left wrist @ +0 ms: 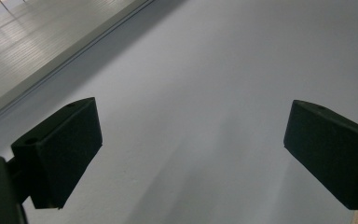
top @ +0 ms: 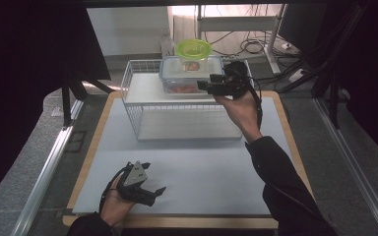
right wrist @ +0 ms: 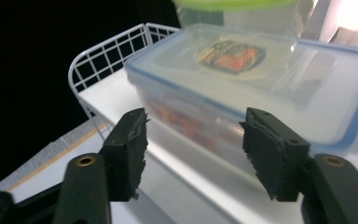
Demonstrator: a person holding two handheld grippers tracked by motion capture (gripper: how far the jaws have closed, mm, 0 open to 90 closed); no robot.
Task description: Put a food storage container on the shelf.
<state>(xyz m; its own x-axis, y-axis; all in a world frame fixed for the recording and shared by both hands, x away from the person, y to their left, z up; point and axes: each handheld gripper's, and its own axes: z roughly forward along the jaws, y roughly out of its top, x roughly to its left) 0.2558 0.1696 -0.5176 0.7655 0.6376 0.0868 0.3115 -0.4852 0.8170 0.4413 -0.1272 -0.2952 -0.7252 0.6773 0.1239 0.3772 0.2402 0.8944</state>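
Nearest the camera in the high view, the left tongs [top: 150, 189] rest low on the pale grey bench [top: 202, 172] by its front edge, held in the person's left hand [top: 113, 206], with a grey three-cornered plate [top: 137, 172] on top. From the left gripper view these tongs [left wrist: 191, 154] are spread wide, with only bare bench surface between the two black jaws. Farther back, the right tongs [top: 204, 84] are raised to the upper level of a white wire shelf rack [top: 142, 93], held by the right hand [top: 241, 105] whose dark sleeve [top: 280, 182] runs in from the bottom right. In the right gripper view the right tongs [right wrist: 193, 149] are also spread, gripping nothing, their jaws just in front of the near wall of a clear food box with a blue-rimmed lid [right wrist: 261, 88]; whether they touch it is hard to tell. That box [top: 189, 73] sits on the rack's top shelf, with reddish contents showing through its side and a coloured label [right wrist: 230, 56] on the lid. A clear tub with a bright green lid [top: 193, 48] appears to stand on top of the box.
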